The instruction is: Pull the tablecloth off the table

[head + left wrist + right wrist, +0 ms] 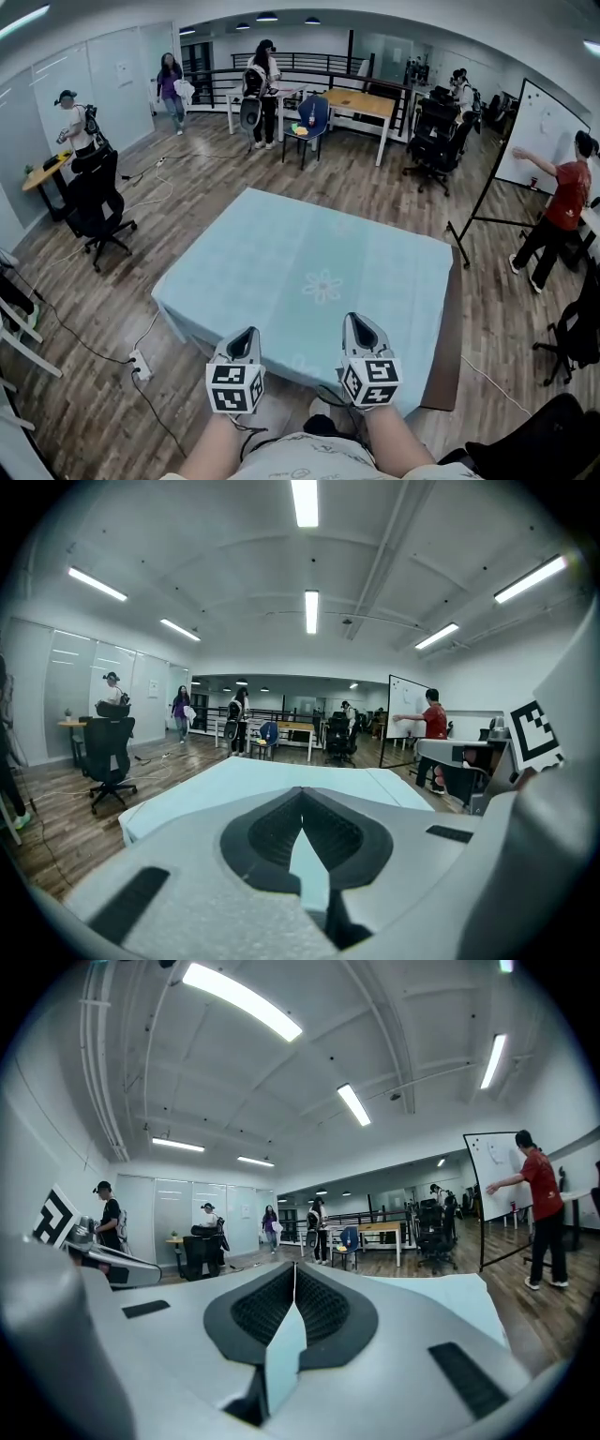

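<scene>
Wood-floored office, tablecloth (309, 272) hiding the table (449, 347) (one brown edge shows) — left gripper (247, 334), right gripper (356, 322) clamped on its hem.

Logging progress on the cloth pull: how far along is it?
Done: left gripper and right gripper are each shut on the near edge of the tablecloth. In hand: that pinch, ready to pull. Left: the whole pull; the cloth lies spread flat over the table, only its right edge bare.

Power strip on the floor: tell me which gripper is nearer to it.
Left. The left gripper, shut on the near edge of the tablecloth, is just right of the power strip; the right gripper holds that edge farther right.
</scene>
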